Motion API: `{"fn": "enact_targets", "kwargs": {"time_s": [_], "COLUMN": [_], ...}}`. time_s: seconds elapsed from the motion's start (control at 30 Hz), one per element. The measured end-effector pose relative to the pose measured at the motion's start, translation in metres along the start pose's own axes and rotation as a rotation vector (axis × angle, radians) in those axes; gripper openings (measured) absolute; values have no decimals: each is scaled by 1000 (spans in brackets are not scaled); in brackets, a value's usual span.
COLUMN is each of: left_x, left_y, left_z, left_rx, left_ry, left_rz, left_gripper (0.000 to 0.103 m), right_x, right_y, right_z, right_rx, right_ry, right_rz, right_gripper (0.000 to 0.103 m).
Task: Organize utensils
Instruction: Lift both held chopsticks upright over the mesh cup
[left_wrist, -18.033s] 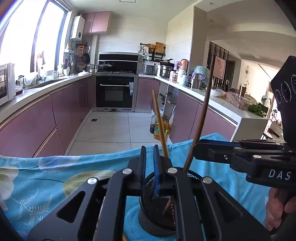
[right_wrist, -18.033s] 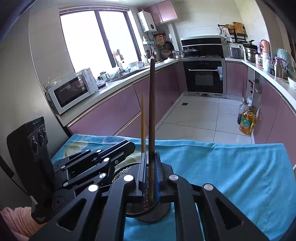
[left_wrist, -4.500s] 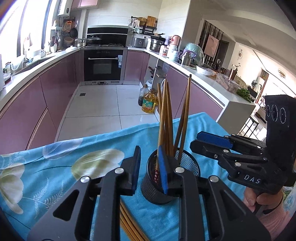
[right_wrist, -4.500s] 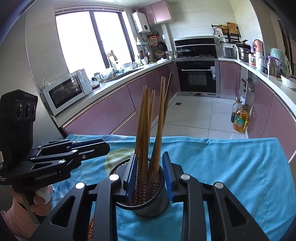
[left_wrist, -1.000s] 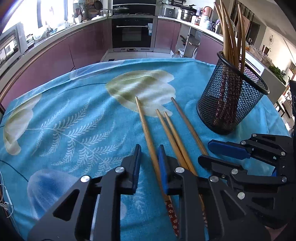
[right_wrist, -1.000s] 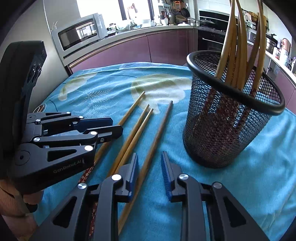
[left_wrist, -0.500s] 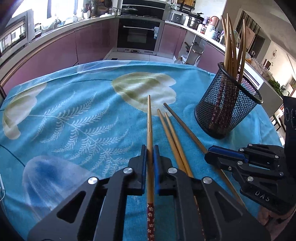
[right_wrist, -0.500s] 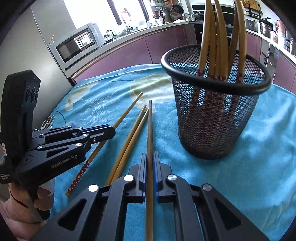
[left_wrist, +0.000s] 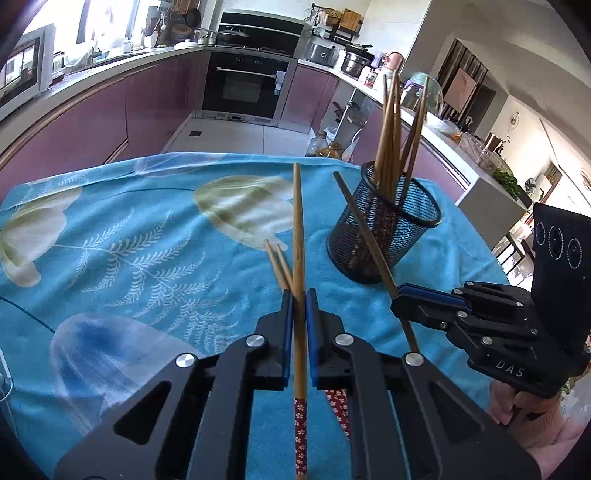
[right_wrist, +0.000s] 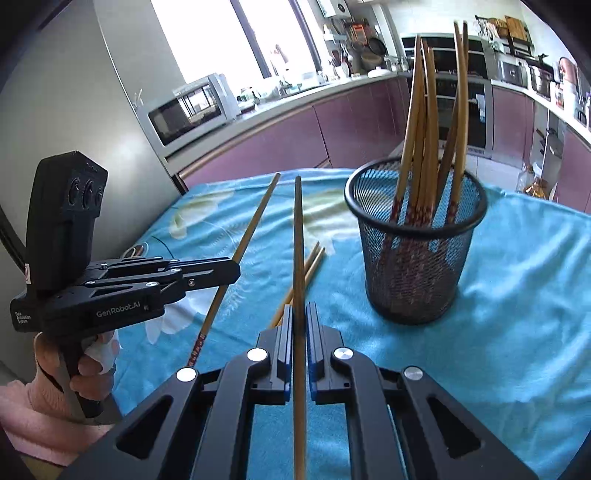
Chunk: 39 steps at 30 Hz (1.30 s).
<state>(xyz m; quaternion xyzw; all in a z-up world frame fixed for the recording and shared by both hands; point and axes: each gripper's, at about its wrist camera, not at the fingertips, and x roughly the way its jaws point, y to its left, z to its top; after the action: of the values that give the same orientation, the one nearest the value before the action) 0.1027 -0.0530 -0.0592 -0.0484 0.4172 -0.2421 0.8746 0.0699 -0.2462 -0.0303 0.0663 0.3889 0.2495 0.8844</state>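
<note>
Two chopsticks, one (left_wrist: 298, 236) in left jaws, one (right_wrist: 298, 236) in right, both clamped, tips pointing forward.

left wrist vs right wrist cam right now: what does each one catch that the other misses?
Only left wrist: the floral red end of the chopstick clamped in the left gripper, and the doorway at right.

Only right wrist: the microwave and window, plus the hand on the left gripper's handle.

Both: mesh holder full of chopsticks, two loose chopsticks on the blue cloth, and each gripper shut on one chopstick, including the right gripper.
</note>
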Motion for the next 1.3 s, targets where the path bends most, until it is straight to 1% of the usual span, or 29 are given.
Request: {"fn": "enact_targets", "kwargs": {"time_s": [0.27,0.43,0.57,0.73,0.97,1.13,1.3], "left_x": [-35,-55,-64,-65,-76,-87,-91], "left_y": [-15,-27,-36,-43,-55,-66,-74], "left_z": [11,18,26,40,67,86,104], "left_rx": [19,45,62,72,95,127,143], "left_ry": [-59,-107,-141,-171,-223,-274,-304], "left_rz": [-116,-151,-175,-180,-184,-182,-174], "left_gripper": [8,8,7,7,7,7,7], "right_x": [-33,-53,-64,-76,-101,-117,-126], "right_y": [-6,-12,-13,-10,-4,-5,-10], "right_z": [11,16,21,31,54,72,87], "right_rx": [15,13,6,-14,-63,-82,-90], "right_ry": [-101,-154,-184,-225,-288,-333,-369], "right_rz": [0,3,-6,-12,-43,-67,-90], "right_gripper": [6,6,6,6,6,6,6]}}
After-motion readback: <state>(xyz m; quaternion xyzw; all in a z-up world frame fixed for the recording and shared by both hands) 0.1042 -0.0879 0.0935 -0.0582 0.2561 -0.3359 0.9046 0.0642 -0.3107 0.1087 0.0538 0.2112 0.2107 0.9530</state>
